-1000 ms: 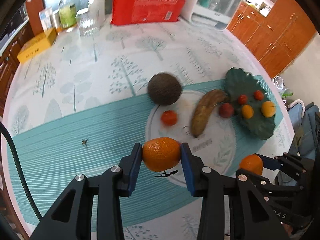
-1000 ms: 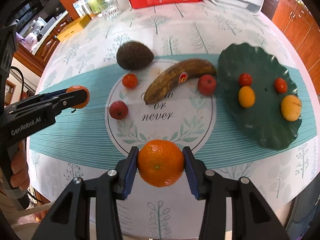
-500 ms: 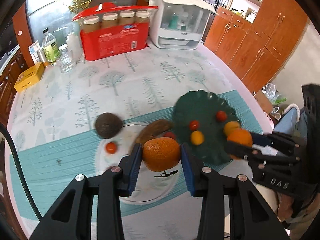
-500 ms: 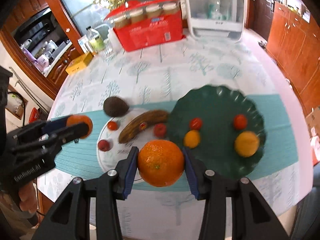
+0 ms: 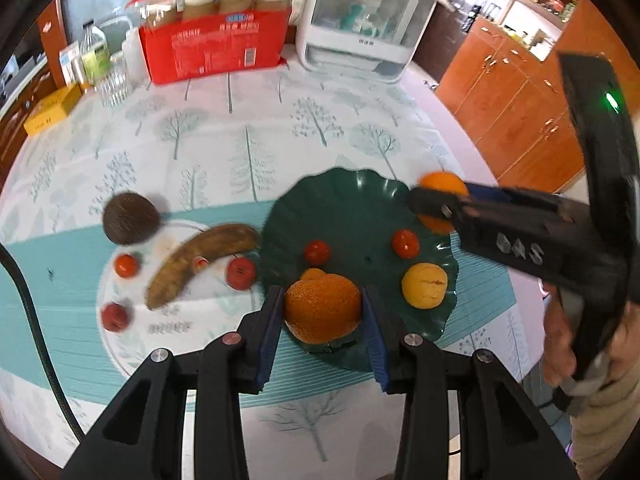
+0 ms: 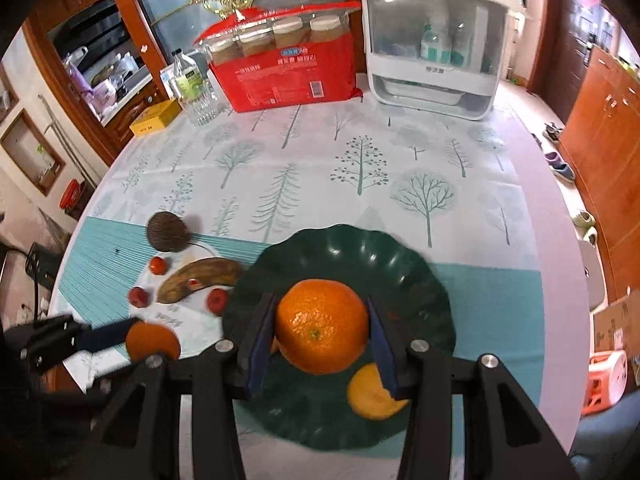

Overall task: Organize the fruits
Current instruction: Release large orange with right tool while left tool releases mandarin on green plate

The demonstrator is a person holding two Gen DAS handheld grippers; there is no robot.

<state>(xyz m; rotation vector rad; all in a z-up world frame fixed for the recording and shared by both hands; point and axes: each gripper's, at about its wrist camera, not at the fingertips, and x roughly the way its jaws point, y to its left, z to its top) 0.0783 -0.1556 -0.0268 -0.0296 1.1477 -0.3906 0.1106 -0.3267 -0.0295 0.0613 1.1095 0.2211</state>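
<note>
Left wrist view: left gripper clamped on an orange, pads flush against both its sides, held above the near rim of the green plate. On the plate: two small red fruits, a yellow fruit, and a smaller orange-coloured fruit peeking just behind the held orange. Right gripper in from the right over the plate's far-right edge, closed around a second orange, only partly seen behind its fingers. Left of the plate, on the table: a browned banana nearly touching the plate rim, a brown round fruit beyond it, three more small red fruits around the banana.

Right wrist view: right gripper gripping the second orange squarely between its pads, above the middle of the plate. Yellow fruit on the plate just beneath, to the right. Left gripper low at left of the plate, with its orange above the table near the banana.
</note>
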